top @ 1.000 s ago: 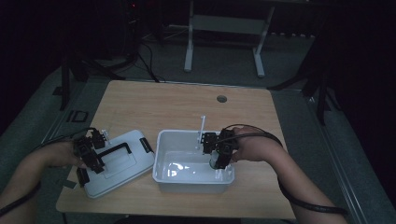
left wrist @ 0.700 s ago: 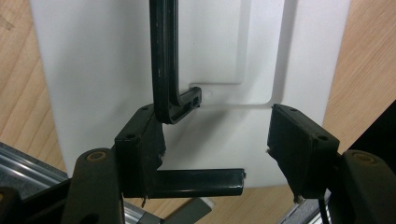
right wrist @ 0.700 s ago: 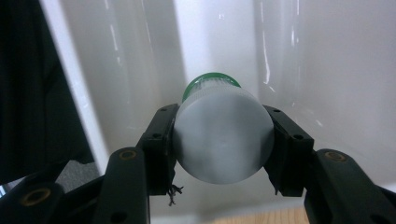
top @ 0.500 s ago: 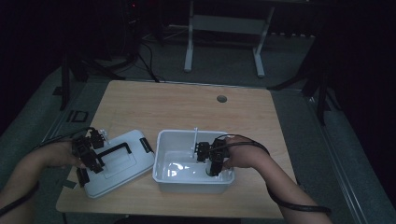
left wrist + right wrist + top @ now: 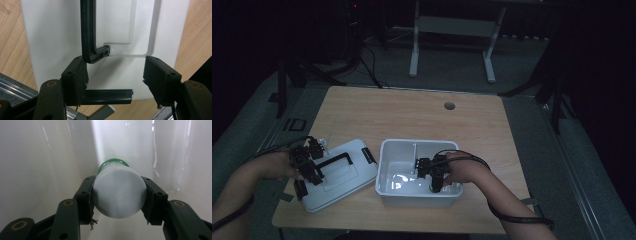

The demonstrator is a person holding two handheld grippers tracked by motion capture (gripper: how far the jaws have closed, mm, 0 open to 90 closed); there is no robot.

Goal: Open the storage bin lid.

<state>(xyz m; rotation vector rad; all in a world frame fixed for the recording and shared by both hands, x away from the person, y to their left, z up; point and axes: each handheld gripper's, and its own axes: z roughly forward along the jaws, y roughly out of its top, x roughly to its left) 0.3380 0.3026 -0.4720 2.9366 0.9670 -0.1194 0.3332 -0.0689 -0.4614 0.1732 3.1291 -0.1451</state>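
Right claw clamped on white bottle with green band, inside white bin at counter front. Left claw apart, hovering over white lid with black handle, just left of bin. Counter light wood, round hole near far edge. Room dark; grey floor, metal frame legs beyond.

A: What is the right gripper holding?
B: A white bottle with a green cap, clamped at its base.
A: And around it?
B: The glossy white walls of a bin, close on both sides.
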